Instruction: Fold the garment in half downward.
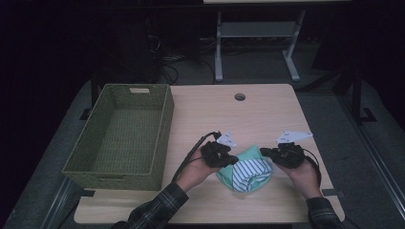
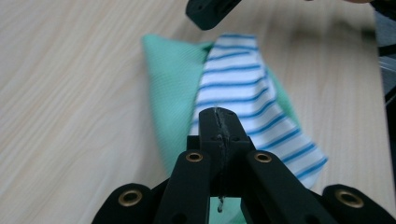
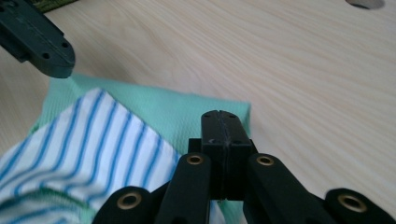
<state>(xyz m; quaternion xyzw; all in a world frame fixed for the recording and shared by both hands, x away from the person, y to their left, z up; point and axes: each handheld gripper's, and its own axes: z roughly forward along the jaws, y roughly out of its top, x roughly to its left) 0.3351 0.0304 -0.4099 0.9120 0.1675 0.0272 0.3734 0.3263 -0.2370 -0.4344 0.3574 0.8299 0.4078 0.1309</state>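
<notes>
Cloth [image 1: 246, 171] lies in a loose bundle near the front edge of the table [image 1: 267, 109], between the two grippers: a green piece with a white, blue-striped piece folded over the top of it. From above, the bundle's folds are hard to read in the dim light, and I cannot tell whether the green and the striped parts are one piece or two.

At the bundle's left side, the left gripper [image 1: 232, 160] has its jaws pressed together. In the left gripper view [image 2: 219, 122] they stand closed in front of the striped cloth, and a thin thread seems to hang from the seam between them; whether any cloth is truly pinched there I cannot make out. The black tip at the top of that view is the other gripper, cut off by the frame.

Over the bundle's right side, the right gripper [image 1: 265, 152] also has its jaws pressed together. In the right gripper view [image 3: 222, 126] they sit above the green edge, hiding the spot beneath, so contact with the cloth is unclear.

Both hands are partly covered by the grippers, and the plaid sleeves [image 1: 160, 210] run off the bottom of the high view.

Well to the left on the table stands a green woven basket [image 1: 162, 129], with nothing visible inside it. A round hole [image 1: 239, 97] shows in the tabletop farther back.
</notes>
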